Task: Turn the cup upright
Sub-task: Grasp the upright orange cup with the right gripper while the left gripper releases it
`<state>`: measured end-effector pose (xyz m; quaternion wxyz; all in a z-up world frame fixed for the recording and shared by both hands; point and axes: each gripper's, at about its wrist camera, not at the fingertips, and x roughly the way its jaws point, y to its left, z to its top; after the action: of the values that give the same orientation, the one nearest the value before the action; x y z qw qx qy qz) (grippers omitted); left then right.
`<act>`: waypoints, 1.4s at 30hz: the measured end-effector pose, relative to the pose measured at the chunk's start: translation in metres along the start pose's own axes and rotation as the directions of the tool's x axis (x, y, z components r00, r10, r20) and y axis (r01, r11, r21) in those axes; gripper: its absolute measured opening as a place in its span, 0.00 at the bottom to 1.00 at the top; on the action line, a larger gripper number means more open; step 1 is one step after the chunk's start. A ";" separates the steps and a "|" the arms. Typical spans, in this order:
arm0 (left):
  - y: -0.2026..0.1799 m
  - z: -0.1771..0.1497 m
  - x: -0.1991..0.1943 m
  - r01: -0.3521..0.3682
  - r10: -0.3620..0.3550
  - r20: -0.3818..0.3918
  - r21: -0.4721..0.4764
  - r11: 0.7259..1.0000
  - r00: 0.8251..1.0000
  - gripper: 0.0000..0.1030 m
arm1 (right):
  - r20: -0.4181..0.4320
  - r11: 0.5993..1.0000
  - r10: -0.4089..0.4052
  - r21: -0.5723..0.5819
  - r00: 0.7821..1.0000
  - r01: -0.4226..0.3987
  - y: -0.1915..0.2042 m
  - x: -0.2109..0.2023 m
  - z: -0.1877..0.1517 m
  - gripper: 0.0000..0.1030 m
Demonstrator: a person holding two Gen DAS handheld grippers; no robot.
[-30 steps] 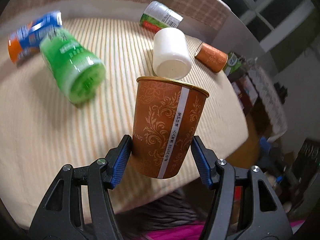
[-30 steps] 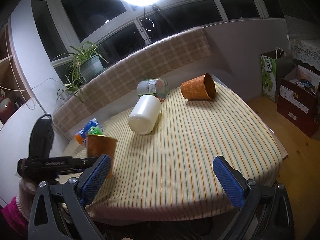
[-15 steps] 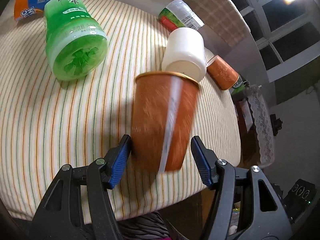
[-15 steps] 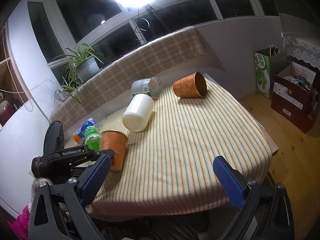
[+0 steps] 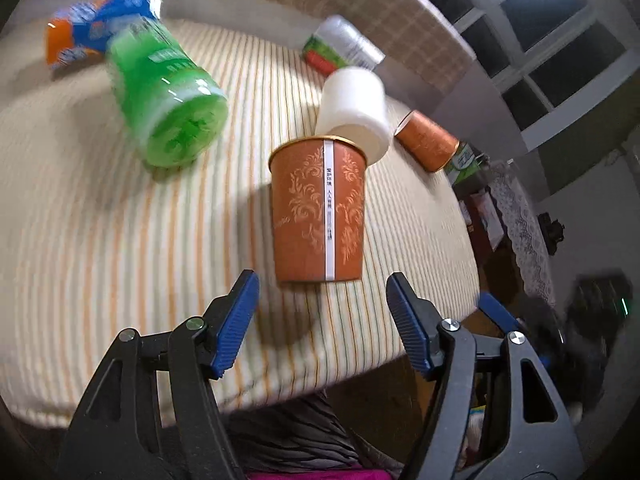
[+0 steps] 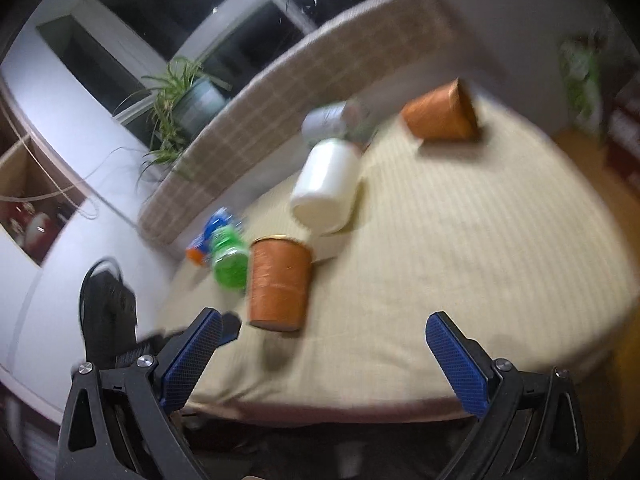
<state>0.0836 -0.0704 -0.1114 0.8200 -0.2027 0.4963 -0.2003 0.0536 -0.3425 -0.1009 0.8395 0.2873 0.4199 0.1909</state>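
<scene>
An orange paper cup (image 5: 319,210) with a leaf pattern stands upright on the striped tablecloth (image 5: 100,240), near the front edge. My left gripper (image 5: 322,300) is open just short of the cup, with its jaws clear of the cup's sides. The cup also shows in the right wrist view (image 6: 279,284). My right gripper (image 6: 324,352) is open and empty, off the table's front edge. A second orange cup (image 5: 427,146) lies on its side at the far right; it also shows in the right wrist view (image 6: 442,114).
A white jar (image 5: 354,110) lies on its side just behind the upright cup. A green bottle (image 5: 168,100), a blue and orange packet (image 5: 92,28) and a clear bottle (image 5: 342,46) lie further back. A checked bench back (image 6: 320,72) runs behind the table.
My left gripper has let go of the orange cup, opened and drawn back. The cup now stands on the cloth. The right view has swung in towards the table.
</scene>
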 end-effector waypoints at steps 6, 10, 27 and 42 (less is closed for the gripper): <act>0.000 -0.022 -0.057 -0.159 0.139 0.195 0.087 0.983 0.971 0.66 | -0.126 0.999 0.034 0.027 0.991 -0.031 0.007 0.058 0.029 0.96; 0.008 -0.035 -0.091 -0.267 0.229 0.318 0.082 0.960 0.920 0.66 | -0.230 0.995 0.086 0.065 0.969 -0.073 0.008 0.093 0.045 0.94; 0.025 -0.055 -0.100 -0.176 0.158 0.281 0.039 0.984 0.947 0.66 | -0.403 0.981 0.163 0.166 0.901 -0.104 0.010 0.162 0.055 0.78; 0.028 -0.052 -0.105 -0.188 0.173 0.316 0.019 0.982 0.933 0.66 | -0.292 0.993 0.061 -0.079 0.954 -0.087 0.050 0.134 0.040 0.66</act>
<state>-0.0039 0.0022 -0.0713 0.9079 -0.1655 0.3716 -0.1015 0.1593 -0.2416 -0.1293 0.7735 0.2333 0.5180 0.2811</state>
